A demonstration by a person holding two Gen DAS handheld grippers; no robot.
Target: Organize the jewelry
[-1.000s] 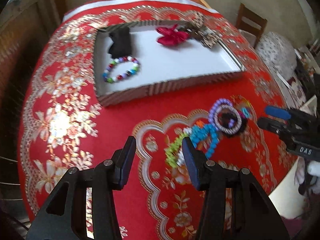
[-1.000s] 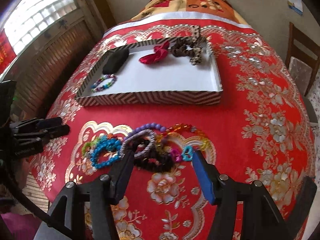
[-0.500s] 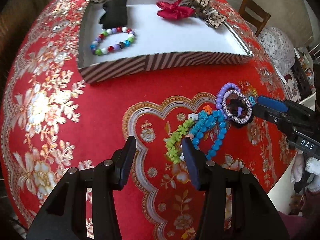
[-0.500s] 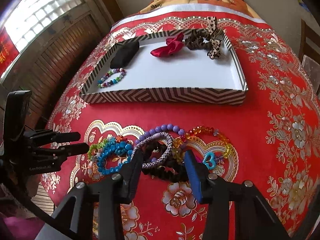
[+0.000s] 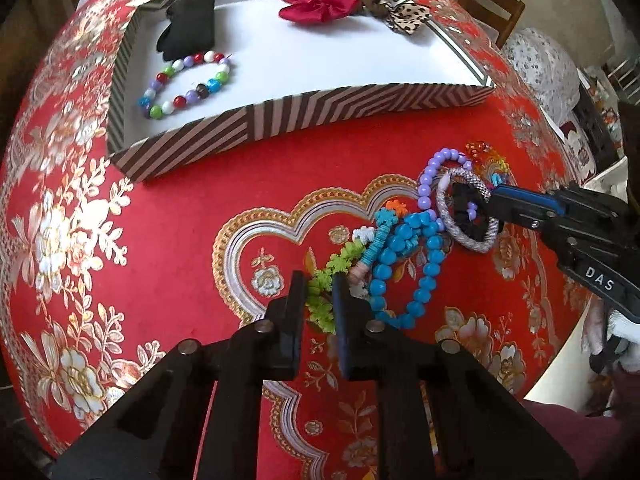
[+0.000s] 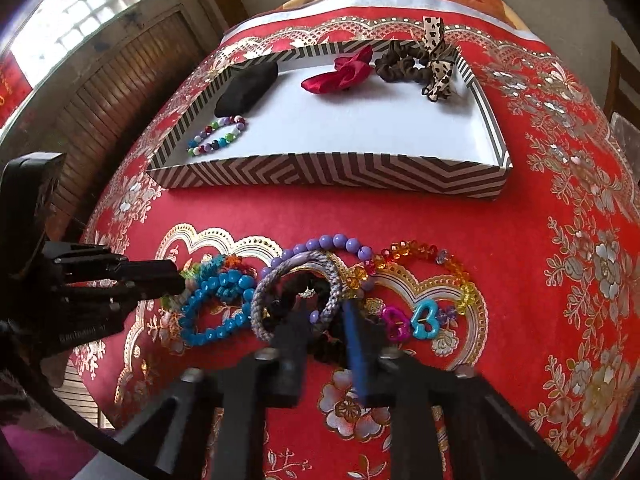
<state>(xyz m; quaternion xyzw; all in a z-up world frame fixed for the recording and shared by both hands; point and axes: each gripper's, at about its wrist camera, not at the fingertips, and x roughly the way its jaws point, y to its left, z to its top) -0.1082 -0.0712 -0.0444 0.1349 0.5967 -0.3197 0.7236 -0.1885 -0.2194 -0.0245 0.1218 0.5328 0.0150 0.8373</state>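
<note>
A heap of jewelry lies on the red tablecloth: a green flower bracelet, a blue bead bracelet, a purple bead bracelet, a grey woven band, a black scrunchie and an orange crystal bracelet. My left gripper is shut on the green flower bracelet. My right gripper is shut on the black scrunchie under the grey band. The striped tray behind holds a multicolour bead bracelet, a black pouch, a red bow and a leopard scrunchie.
Pink and blue heart charms lie right of my right gripper. A wooden chair and a cushion stand beyond the table's right edge. A slatted wooden door is at the left. The table edge is close below both grippers.
Both grippers moved down into the heap and closed: the left onto the green flower bracelet, the right onto the black scrunchie. The heap is now closer in both views.
</note>
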